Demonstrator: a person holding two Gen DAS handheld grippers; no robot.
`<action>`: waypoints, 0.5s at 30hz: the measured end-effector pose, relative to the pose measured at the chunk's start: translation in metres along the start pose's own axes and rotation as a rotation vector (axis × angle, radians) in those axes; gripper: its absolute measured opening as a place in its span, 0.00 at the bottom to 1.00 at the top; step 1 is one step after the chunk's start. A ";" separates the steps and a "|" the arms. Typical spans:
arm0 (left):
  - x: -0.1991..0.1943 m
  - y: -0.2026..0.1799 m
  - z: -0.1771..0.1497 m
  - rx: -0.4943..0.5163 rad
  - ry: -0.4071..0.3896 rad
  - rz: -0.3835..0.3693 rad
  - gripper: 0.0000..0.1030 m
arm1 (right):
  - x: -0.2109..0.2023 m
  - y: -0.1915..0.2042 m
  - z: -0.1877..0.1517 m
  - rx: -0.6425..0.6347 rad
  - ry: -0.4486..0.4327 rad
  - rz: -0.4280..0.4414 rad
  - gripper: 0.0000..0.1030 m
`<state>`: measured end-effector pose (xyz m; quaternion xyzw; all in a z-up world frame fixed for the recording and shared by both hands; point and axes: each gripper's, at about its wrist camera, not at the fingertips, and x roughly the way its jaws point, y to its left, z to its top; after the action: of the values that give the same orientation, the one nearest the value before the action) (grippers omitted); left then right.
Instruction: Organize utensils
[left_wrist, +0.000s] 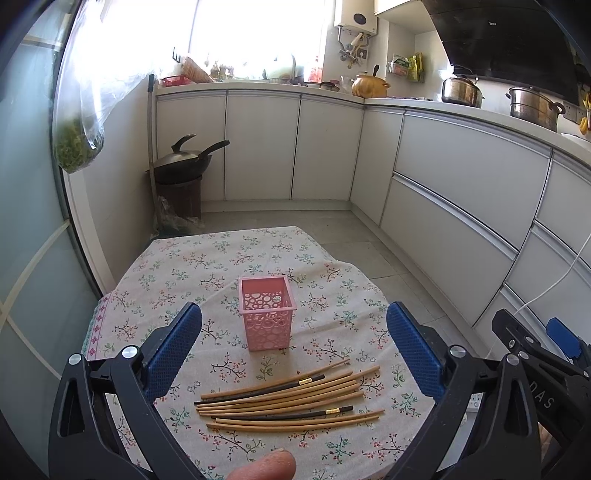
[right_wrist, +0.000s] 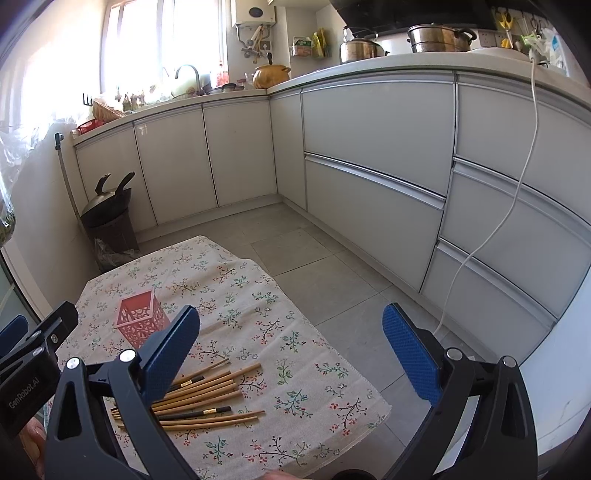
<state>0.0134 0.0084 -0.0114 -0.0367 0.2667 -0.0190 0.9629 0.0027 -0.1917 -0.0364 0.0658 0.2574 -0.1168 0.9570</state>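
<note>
Left gripper (left_wrist: 294, 345) hovers with jaws spread wide, nothing between the blue pads. Right gripper (right_wrist: 291, 347) likewise wide apart, holding nothing, just beside it.

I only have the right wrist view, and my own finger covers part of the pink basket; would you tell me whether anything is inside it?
Observer: The left wrist view looks into the pink perforated plastic basket; no utensil stands in it.
Operator: Thank you. Do the chopsticks touch it?
Observer: No. The bundle of wooden chopsticks lies flat on the floral tablecloth, apart from the basket and nearer the camera.
Operator: And the left hand-held gripper?
Observer: The left hand-held gripper is open and holds nothing.
</note>
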 end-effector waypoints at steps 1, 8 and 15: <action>0.000 0.000 0.000 0.000 -0.001 0.000 0.93 | 0.000 -0.001 0.000 0.000 0.000 0.000 0.94; 0.000 0.000 0.000 0.000 0.000 0.000 0.93 | 0.000 -0.001 0.000 0.001 0.001 0.001 0.94; 0.000 0.000 -0.001 0.001 -0.001 0.001 0.93 | 0.000 0.000 0.000 -0.001 0.001 0.001 0.94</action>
<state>0.0128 0.0083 -0.0119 -0.0364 0.2660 -0.0187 0.9631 0.0028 -0.1922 -0.0362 0.0656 0.2577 -0.1164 0.9569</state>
